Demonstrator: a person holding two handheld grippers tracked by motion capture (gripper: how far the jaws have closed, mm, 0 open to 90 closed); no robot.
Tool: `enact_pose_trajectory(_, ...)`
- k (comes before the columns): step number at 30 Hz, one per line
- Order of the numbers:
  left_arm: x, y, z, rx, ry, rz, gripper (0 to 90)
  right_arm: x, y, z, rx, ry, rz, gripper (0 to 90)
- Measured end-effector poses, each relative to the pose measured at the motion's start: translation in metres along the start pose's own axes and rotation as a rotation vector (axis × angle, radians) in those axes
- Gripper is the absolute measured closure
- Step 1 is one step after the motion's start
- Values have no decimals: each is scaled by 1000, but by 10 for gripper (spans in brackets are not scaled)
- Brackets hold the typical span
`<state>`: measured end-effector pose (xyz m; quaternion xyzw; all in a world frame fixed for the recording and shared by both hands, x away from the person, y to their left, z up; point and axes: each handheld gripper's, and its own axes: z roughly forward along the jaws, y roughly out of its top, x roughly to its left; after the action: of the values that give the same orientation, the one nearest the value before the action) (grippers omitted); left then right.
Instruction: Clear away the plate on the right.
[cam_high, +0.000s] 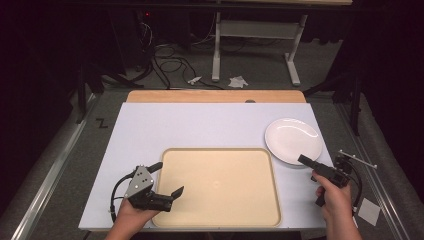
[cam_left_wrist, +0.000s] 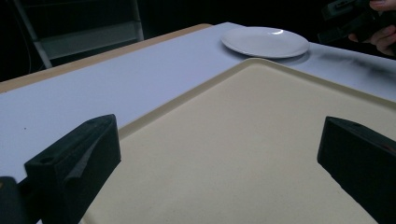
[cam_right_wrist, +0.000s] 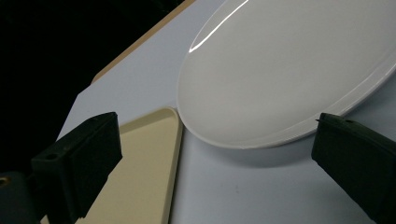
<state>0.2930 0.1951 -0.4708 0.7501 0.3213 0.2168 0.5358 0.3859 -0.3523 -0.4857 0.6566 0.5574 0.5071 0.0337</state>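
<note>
The white plate sits right of centre on the surface, just beside the empty beige tray. The right tongs, jaws spread wide, approach its near rim (grasp not yet made); next they likely close on it. The left tongs hover open over the tray's lower-left edge.

Black blocky jaws on both grippers, grey 3-cornered plate w/ screws on left gripper, prob. black cable.

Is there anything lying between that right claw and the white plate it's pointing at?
No. In the right gripper view, a bare strip of white table separates the open right claw from the plate.
</note>
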Motion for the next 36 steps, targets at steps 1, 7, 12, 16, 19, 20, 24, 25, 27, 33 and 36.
enact_pose_trajectory(1,0,0,0,0,-1,0,2,0,0,1,2,0,8,23)
enact_pose_trajectory(7,-2,0,1,6,-6,4,2,-9,-1,2,-3,28,81,23)
enact_pose_trajectory(12,-2,-1,3,15,-7,5,2,-15,1,2,8,19,109,25)
enact_pose_trajectory(16,-3,-1,4,16,-9,7,2,-20,2,5,11,19,131,27)
enact_pose_trajectory(19,-4,-1,3,14,-10,9,3,-21,2,6,15,27,151,28)
enact_pose_trajectory(20,-4,-1,2,11,-9,12,3,-22,3,7,19,27,163,28)
enact_pose_trajectory(24,-5,-2,-2,10,-3,14,3,-24,4,9,14,31,179,28)
enact_pose_trajectory(25,-5,-3,-4,7,-2,12,3,-25,4,10,10,27,183,29)
enact_pose_trajectory(27,-4,-3,-5,5,1,11,4,-27,4,12,17,30,209,29)
enact_pose_trajectory(33,-4,-5,-11,2,14,7,5,-30,6,15,14,26,230,33)
enact_pose_trajectory(36,-4,-6,-13,3,17,4,6,-32,7,15,8,25,245,39)
